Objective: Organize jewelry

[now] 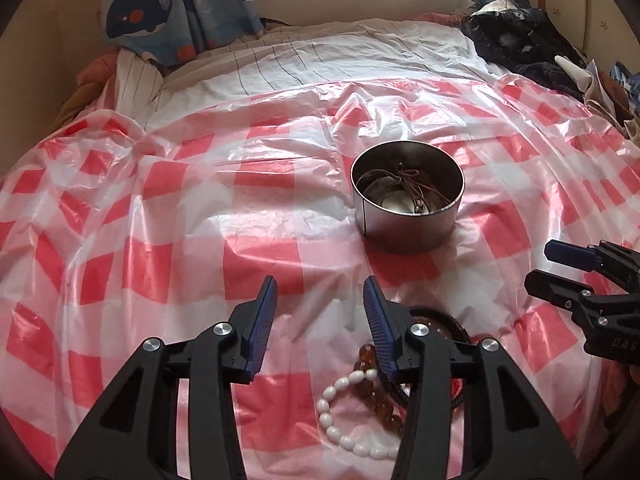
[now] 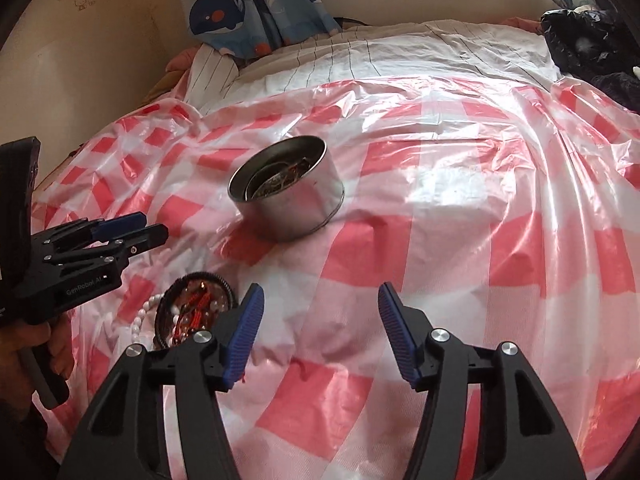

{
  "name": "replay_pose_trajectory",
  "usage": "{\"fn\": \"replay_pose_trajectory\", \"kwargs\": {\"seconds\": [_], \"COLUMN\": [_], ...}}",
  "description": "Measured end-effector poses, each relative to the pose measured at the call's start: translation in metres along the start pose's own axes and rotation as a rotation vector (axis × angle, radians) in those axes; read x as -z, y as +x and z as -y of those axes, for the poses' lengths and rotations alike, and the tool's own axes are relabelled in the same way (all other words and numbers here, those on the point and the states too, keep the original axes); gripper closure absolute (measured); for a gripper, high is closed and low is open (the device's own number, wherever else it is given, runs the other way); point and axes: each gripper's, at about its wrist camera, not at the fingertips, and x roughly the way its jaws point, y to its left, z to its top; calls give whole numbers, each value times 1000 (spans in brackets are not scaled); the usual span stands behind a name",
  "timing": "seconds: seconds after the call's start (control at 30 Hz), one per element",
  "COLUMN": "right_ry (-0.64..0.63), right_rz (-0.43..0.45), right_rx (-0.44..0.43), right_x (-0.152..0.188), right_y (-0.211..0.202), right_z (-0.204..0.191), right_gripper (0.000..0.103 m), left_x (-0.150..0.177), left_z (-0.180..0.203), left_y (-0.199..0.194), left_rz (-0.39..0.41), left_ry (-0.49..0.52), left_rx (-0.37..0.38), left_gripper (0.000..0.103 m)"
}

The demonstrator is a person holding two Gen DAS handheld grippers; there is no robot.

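Observation:
A round metal tin (image 1: pixel 408 216) stands on the red-and-white checked plastic sheet (image 1: pixel 200 208) and holds a brown cord and a metal piece. It also shows in the right wrist view (image 2: pixel 292 208). My left gripper (image 1: pixel 320 296) is open and empty, above a white bead bracelet (image 1: pixel 344 420) and an amber bead bracelet (image 1: pixel 376 400). A black toothed ring (image 2: pixel 196 312) with red and pearl pieces lies beside them, under my left gripper's right finger. My right gripper (image 2: pixel 320 304) is open and empty over the sheet, right of the pile.
The sheet covers a bed with a striped white quilt (image 1: pixel 340 52) behind. Whale-print curtains (image 1: pixel 176 8) hang at the back left. Dark clothes (image 1: pixel 516 40) are heaped at the back right.

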Motion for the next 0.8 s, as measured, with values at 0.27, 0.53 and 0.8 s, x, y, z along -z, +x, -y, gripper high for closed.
{"fn": "replay_pose_trajectory", "kwargs": {"seconds": [0.27, 0.53, 0.8], "right_ry": [-2, 5, -150], "right_rz": [33, 13, 4], "right_rx": [85, 304, 285], "right_x": [-22, -64, -74], "right_y": [4, 56, 86], "right_z": [-1, 29, 5], "right_gripper": [35, 34, 41], "left_x": [-11, -52, -57], "left_z": [-7, -25, 6], "left_y": [-1, 70, 107], "left_rz": [43, 26, -31], "left_ry": [-38, -56, 86], "left_rx": [-16, -218, -158], "left_gripper": [44, 26, 36]}}
